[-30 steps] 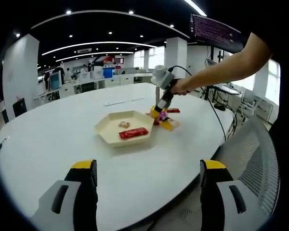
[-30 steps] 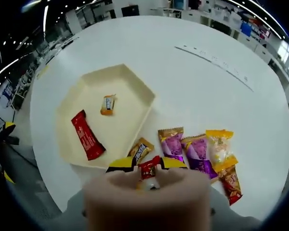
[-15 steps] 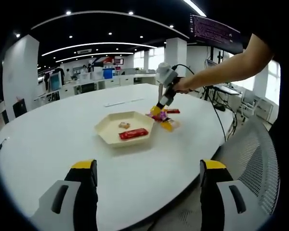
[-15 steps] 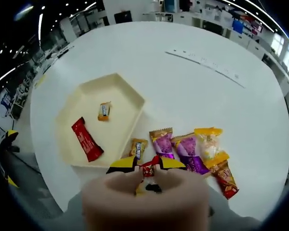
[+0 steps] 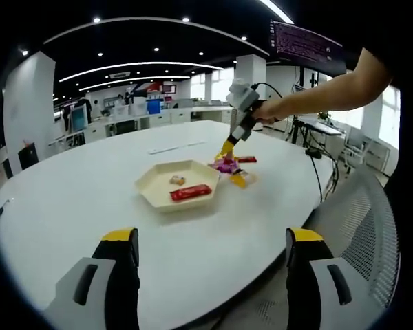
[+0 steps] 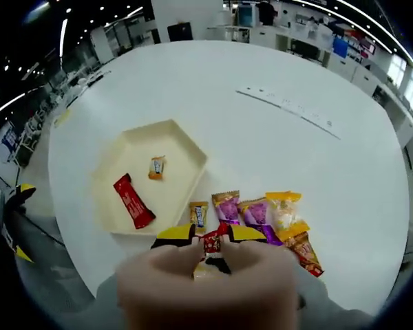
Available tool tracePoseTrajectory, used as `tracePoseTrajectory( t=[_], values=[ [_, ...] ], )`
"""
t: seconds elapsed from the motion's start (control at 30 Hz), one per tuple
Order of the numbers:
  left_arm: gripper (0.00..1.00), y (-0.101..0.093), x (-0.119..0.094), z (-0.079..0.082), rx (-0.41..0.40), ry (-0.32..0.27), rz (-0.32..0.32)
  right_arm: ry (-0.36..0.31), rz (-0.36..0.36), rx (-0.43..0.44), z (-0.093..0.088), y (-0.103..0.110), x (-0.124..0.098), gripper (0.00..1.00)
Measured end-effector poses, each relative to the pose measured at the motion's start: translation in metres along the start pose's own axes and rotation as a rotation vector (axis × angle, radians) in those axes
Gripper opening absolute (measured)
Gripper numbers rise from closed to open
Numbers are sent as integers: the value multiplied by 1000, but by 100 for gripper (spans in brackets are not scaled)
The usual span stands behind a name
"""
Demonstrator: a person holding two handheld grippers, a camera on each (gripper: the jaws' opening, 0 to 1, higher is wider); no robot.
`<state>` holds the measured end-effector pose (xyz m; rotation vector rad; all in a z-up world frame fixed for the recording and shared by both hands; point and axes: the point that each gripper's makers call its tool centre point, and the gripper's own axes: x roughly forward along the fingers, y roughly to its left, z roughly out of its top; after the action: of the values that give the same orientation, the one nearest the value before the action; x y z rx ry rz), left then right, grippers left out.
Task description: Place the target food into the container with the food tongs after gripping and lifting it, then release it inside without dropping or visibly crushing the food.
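The right gripper (image 6: pixel 217 242) is closed on a small red-wrapped candy (image 6: pixel 212 241), pinched between its yellow tips, which serve as the tongs. In the left gripper view the right gripper (image 5: pixel 227 146) hangs above the loose wrapped snacks (image 5: pixel 233 167) — clear of the table (image 5: pixel 69 199). Grip and lift appear complete. The hexagonal tray (image 6: pixel 127 155) lies at 10 o'clock from the held candy in the right gripper view, already holding a red bar (image 6: pixel 131 201) and a small orange candy (image 6: pixel 156 167). Remaining: transfer over the tray, lowering, release. The left gripper (image 5: pixel 210 275) stands wide open, empty, at the near table edge.
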<state>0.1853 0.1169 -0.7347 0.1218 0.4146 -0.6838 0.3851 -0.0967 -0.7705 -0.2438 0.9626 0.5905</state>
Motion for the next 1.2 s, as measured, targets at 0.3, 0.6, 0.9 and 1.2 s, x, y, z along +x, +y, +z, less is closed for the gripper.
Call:
tracePoseTrajectory(
  t=[0.3,0.6,0.9,1.2],
  values=[
    [86,-1,0,-1,1,-1,-9,-9,-6,-8,8,0,-20,18],
    [85,-2,0,1,8,-10,-10,-30,-15,-20,21,-4,-40,18],
    [85,-3,-1,3,16,-21,-12,-36,-16,-22,27,-3,-48,18],
    [85,-3,-2,4,26,-30,-12,-32,-5,-22,35,6,-56,19]
  ],
)
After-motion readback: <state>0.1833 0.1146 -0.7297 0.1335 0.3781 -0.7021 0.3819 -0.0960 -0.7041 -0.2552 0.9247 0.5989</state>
